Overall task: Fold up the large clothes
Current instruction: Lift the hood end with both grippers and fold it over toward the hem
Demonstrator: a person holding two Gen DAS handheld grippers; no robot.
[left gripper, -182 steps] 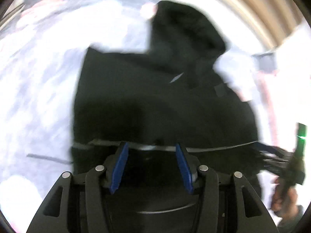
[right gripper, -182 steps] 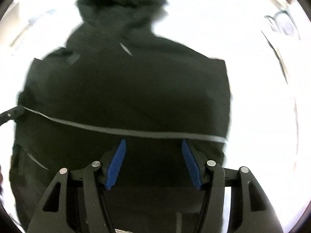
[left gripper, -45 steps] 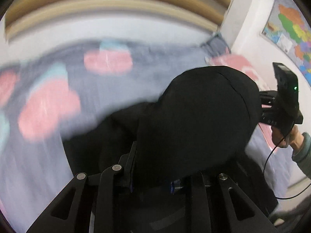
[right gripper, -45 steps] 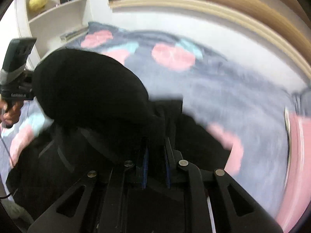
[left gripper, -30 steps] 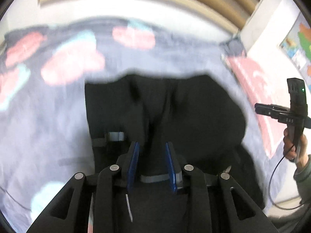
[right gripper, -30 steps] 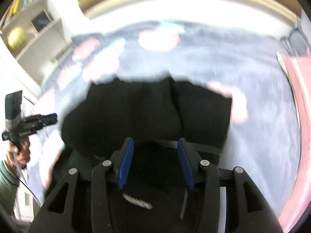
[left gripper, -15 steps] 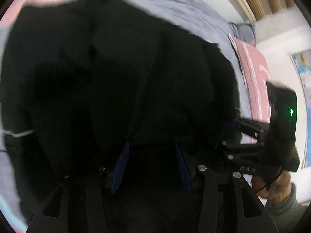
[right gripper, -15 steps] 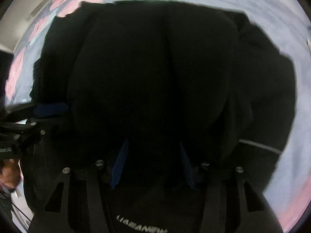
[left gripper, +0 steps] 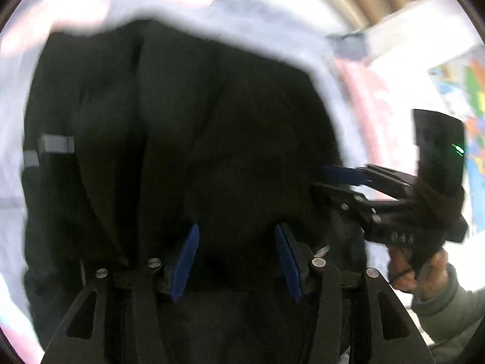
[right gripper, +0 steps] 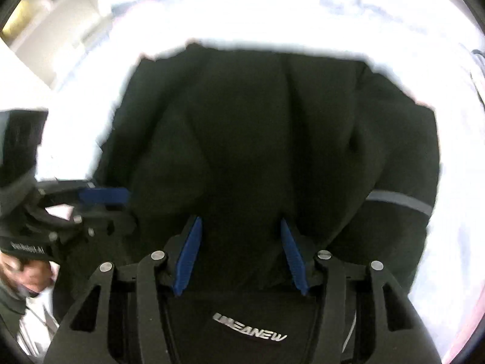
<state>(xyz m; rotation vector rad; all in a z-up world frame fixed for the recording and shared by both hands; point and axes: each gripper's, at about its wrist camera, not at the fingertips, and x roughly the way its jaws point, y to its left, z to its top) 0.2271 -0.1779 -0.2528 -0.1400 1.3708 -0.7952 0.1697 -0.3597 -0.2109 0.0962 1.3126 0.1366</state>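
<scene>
Both jaws now apart over black jacket (left gripper: 197, 139), logo in right view only

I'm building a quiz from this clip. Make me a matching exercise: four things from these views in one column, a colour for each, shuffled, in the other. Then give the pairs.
Things:
1. bulky folded jacket
2. flat pads on the left tongs' fingers
3. reflective strip on the jacket sleeve
4. small status light on the right tongs' upright block

Colours:
A. grey
B. green
C. black
D. blue

Pairs: 1-C, 2-D, 3-A, 4-B
</scene>
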